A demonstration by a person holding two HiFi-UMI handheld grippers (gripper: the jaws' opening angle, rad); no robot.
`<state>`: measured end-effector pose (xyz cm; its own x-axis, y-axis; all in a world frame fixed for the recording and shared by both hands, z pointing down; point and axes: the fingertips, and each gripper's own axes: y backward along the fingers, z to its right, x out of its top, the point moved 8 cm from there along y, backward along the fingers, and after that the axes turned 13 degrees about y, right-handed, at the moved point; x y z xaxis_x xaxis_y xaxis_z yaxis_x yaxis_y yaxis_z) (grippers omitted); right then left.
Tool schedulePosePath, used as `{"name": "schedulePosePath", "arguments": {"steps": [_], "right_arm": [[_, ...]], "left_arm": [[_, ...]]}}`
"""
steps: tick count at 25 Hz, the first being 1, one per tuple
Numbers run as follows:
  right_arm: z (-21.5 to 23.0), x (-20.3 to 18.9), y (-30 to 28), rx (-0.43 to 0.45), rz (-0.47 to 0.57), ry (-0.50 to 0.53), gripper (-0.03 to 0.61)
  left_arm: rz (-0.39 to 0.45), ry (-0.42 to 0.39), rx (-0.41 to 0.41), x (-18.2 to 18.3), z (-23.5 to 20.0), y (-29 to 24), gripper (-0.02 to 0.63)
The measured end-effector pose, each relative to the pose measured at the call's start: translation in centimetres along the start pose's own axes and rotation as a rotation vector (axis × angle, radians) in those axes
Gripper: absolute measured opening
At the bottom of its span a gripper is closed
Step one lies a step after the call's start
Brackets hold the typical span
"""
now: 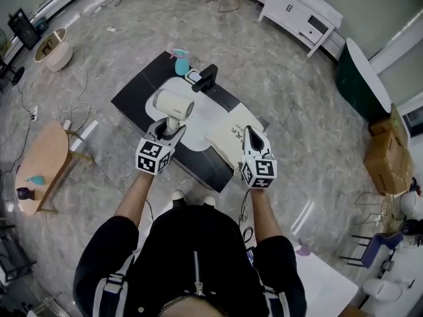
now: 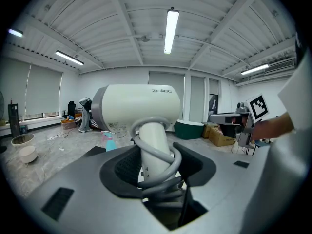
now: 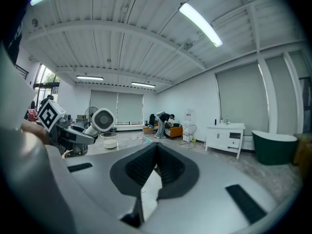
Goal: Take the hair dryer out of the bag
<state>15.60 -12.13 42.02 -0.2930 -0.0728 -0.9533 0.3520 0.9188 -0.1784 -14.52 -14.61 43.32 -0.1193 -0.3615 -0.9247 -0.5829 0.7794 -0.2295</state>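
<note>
The hair dryer (image 1: 173, 104) is clear of the bag (image 1: 225, 139) and sits just to its left above the white sheet (image 1: 201, 121) on the dark table (image 1: 135, 98), with its barrel on top and its grey cord (image 2: 161, 155) wound round the handle. The left gripper (image 1: 170, 128) has that handle clamped, its jaws standing wide around it. Beside it, the right gripper (image 1: 252, 136) is pinched tight on a fold of the cream bag, and at the far end stand a blue spray bottle (image 1: 180, 62) and a black device (image 1: 206, 78).
</note>
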Motion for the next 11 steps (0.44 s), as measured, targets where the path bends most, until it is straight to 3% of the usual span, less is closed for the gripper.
{"name": "schedulePosePath", "arguments": {"steps": [11], "right_arm": [[0.02,-0.10,-0.18,0.008,-0.002,0.003,0.009]], "left_arm": [[-0.003,0.005,-0.004,-0.02,0.06,-0.31,0.222]]}}
